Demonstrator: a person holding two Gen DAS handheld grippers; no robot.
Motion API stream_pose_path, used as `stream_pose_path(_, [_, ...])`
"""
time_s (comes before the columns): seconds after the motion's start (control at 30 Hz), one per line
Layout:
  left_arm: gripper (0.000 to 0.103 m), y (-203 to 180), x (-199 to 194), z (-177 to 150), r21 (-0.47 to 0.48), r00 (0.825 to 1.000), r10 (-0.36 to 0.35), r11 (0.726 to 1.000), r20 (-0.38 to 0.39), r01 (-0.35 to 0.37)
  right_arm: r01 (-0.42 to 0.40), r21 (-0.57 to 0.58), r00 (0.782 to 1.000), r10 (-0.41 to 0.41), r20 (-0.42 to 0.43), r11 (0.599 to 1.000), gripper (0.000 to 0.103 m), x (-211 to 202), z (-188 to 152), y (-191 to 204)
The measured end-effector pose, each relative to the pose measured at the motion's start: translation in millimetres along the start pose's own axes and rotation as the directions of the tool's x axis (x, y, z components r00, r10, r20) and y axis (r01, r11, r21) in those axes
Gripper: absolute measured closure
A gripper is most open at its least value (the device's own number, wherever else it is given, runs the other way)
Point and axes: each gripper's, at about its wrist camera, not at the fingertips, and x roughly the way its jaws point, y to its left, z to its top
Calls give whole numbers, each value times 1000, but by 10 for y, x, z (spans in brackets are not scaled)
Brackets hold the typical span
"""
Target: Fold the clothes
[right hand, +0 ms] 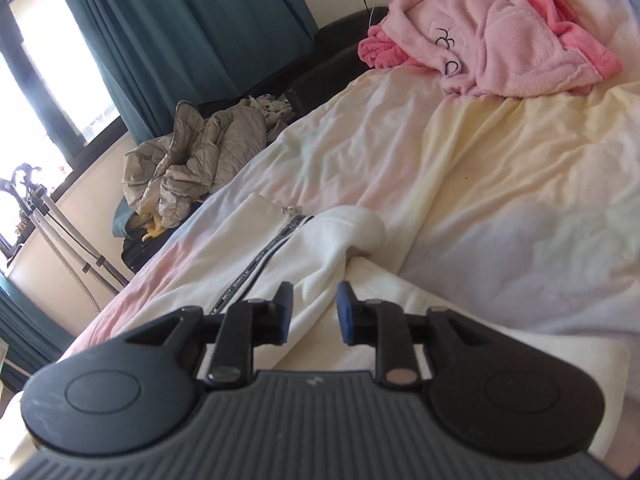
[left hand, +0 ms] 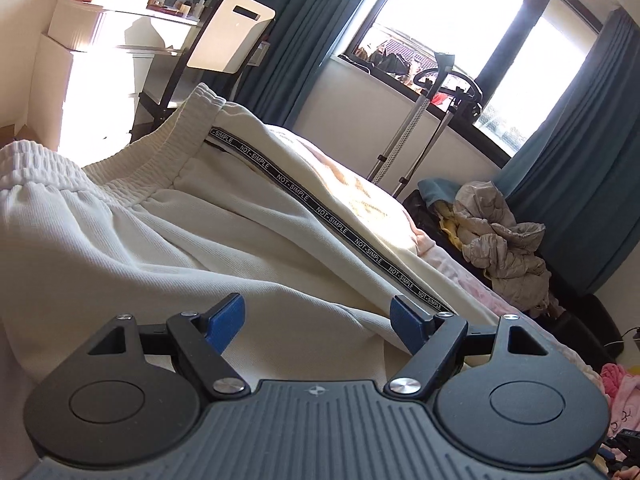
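Cream-white sweatpants (left hand: 168, 232) with an elastic waistband (left hand: 160, 148) and a black "NOT-SIMPLE" side stripe (left hand: 320, 212) lie spread on the bed. My left gripper (left hand: 318, 320) is open wide just above the cloth below the waistband, with nothing between its blue pads. In the right wrist view the pant legs (right hand: 280, 256) run away from me, the stripe (right hand: 264, 260) between them, one leg end bunched. My right gripper (right hand: 314, 312) is open, its fingers a moderate gap apart over a leg fold, holding nothing.
The bed sheet (right hand: 500, 168) is pastel pink, yellow and blue. A pink fleece robe (right hand: 500, 36) lies at the bed's far end. A crumpled beige jacket (left hand: 504, 240) sits beside the bed by teal curtains (left hand: 592, 184). A white dresser (left hand: 104, 60) and chair stand beyond the waistband.
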Motion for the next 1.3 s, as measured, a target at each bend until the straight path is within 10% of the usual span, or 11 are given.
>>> stream_pose_path(0.43, [15, 606, -1007, -27, -226, 989, 94, 972, 113, -67, -20, 43, 999, 21, -30, 999, 66, -1058, -197, -350])
stream_pose_path(0.57, [14, 830, -1109, -43, -351, 987, 116, 934, 107, -72, 34, 219, 999, -28, -28, 975, 60, -1196, -164, -719])
stream_pose_path(0.83, [13, 1162, -807, 48, -474, 985, 166, 872, 47, -124, 196, 438, 976, -215, -6, 877, 32, -1329, -208, -1206])
stream_pose_path(1.17, [17, 1465, -306, 69, -556, 997, 82, 829, 8, -64, 111, 421, 993, -80, -92, 900, 22, -881, -304, -1146])
stream_pose_path(1.3, [33, 1435, -240, 98, -528, 998, 33, 849, 57, 2, 76, 416, 992, -25, -127, 906, 39, -702, -343, -1123])
